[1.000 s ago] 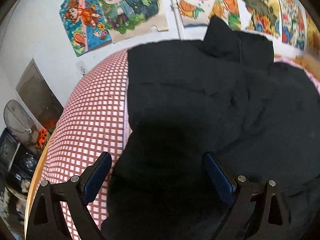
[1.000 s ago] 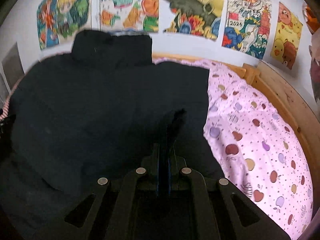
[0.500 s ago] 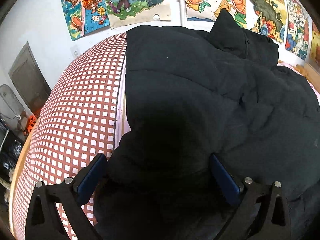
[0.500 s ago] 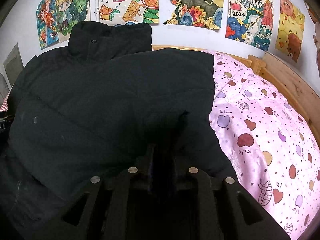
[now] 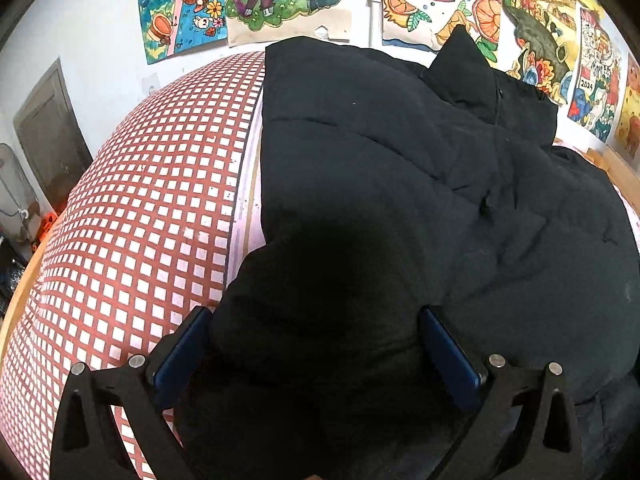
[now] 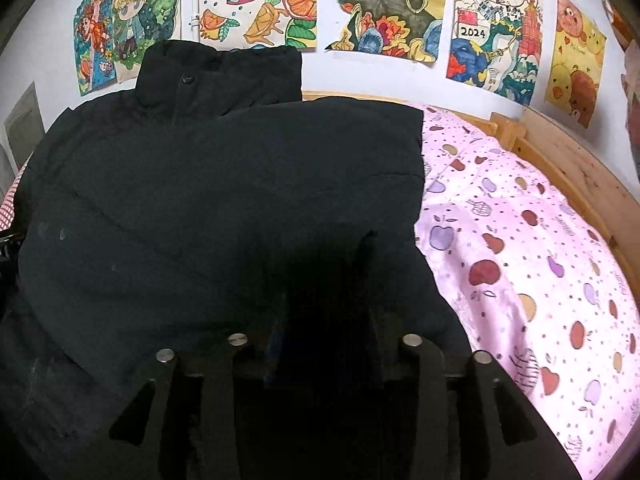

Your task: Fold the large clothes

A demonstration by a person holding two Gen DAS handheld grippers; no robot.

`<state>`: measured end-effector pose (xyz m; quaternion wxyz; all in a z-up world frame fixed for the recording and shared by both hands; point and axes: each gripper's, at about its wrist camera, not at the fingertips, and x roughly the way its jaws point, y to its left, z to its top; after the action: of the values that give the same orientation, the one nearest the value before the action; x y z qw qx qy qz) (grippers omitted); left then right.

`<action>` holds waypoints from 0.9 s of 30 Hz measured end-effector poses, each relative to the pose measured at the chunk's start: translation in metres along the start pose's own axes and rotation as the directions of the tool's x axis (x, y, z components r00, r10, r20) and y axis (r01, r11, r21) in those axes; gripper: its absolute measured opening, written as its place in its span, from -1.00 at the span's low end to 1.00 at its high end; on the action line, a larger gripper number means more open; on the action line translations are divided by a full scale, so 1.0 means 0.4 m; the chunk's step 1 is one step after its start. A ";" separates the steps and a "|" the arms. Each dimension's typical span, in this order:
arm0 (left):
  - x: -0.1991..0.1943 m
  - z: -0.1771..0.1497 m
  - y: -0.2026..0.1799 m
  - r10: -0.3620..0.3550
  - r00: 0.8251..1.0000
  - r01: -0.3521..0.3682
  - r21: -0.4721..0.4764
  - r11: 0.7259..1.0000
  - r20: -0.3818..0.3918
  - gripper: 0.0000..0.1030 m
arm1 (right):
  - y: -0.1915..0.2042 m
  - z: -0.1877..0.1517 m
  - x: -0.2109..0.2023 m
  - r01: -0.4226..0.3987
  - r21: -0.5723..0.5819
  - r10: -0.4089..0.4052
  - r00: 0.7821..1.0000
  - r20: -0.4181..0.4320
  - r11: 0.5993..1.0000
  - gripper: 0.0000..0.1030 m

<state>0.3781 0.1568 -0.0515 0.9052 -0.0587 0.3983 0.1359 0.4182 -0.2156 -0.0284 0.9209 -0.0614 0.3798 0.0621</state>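
A large black puffer jacket [image 5: 380, 184] lies on the bed, collar toward the wall, with both sleeves folded in over the body. It also fills the right wrist view [image 6: 208, 200]. My left gripper [image 5: 312, 320] is open, its blue-padded fingers [image 5: 448, 344] wide on either side of a bulging fold of the jacket near the hem. My right gripper [image 6: 324, 320] sits low over the jacket's right side. Its jaws have parted a little around a dark fold, but black fabric hides the pads.
A red and white checked cover [image 5: 152, 220] lies left of the jacket. A pink apple-print sheet [image 6: 520, 248] lies to the right, bounded by the wooden bed frame [image 6: 568, 168]. Colourful posters [image 6: 384, 4] hang on the white wall behind.
Both grippers have drawn back toward the jacket's hem. The right gripper, tightly shut on a fold before, has spread somewhat. The left gripper stays open.
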 end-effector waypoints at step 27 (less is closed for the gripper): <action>-0.291 0.412 -0.015 -0.232 0.970 0.210 0.223 0.952 0.075 1.00 | 0.133 0.457 -0.371 -0.102 0.304 0.103 0.995 0.014 0.947 0.84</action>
<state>0.4208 0.1633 0.1454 0.9347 0.0016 0.3553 -0.0072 0.4317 -0.1439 0.2018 0.9146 0.1006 0.3885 0.0506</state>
